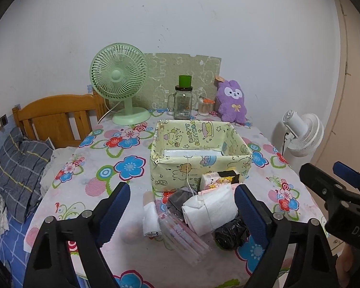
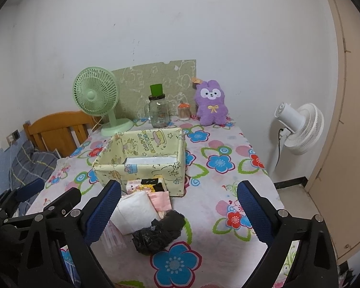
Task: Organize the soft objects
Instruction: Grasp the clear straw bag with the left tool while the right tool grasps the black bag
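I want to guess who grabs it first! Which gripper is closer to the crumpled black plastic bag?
Left, probably. The black bag sits beside the left gripper's right finger; the right gripper hangs above it, open, touching nothing.

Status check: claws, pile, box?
Left claw and right claw open, empty. Pile loose before box. Nothing in the way.

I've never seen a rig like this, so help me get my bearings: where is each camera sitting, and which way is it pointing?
Left wrist view: sits on the left gripper, looking forward and down over the pile of soft things at the yellow box; its own open blue-padded fingers show, and the right gripper at the right edge.
Right wrist view: sits on the right gripper, facing the same way from further right; its open fingers show, and the left gripper at left.
Shared: box, green fan, purple plush, flowered tablecloth.
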A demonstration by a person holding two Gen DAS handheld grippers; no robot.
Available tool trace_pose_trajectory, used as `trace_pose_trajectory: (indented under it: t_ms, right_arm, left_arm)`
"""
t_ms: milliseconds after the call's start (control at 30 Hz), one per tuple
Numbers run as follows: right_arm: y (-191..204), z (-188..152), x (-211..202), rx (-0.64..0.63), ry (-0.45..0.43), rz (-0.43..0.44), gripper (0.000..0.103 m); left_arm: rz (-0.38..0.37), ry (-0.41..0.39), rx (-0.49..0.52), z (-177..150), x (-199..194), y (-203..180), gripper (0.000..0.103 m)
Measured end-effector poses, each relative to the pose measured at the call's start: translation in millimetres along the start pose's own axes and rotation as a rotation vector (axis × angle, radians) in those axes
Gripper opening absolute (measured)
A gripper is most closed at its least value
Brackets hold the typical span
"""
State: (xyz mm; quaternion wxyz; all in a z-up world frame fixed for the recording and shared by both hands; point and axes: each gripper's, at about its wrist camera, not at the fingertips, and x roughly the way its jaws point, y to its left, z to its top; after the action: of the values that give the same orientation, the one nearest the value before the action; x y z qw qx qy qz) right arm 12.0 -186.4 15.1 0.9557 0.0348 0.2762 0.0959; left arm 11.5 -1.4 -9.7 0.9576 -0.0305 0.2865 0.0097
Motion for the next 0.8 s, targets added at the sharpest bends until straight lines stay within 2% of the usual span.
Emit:
trace_pose_trajectory:
  t_ms: [133,533,800]
  right_arm:
    - [2,-3,10,-0.004,0.02,0.021,0.092]
    - [7,-17,42,-0.009,0.065,0.047,0.092]
    - [12,-34,63,-0.018,0.127,0.054,0.089]
  left_arm:
    - [0.004,0.024,0.005,-4,11,-2,0.088]
    - [-0.03,0.075,0.012,-20,38,-3,0.088]
    - [-0.05,0.12,0.033,-39,54,-3,0.088]
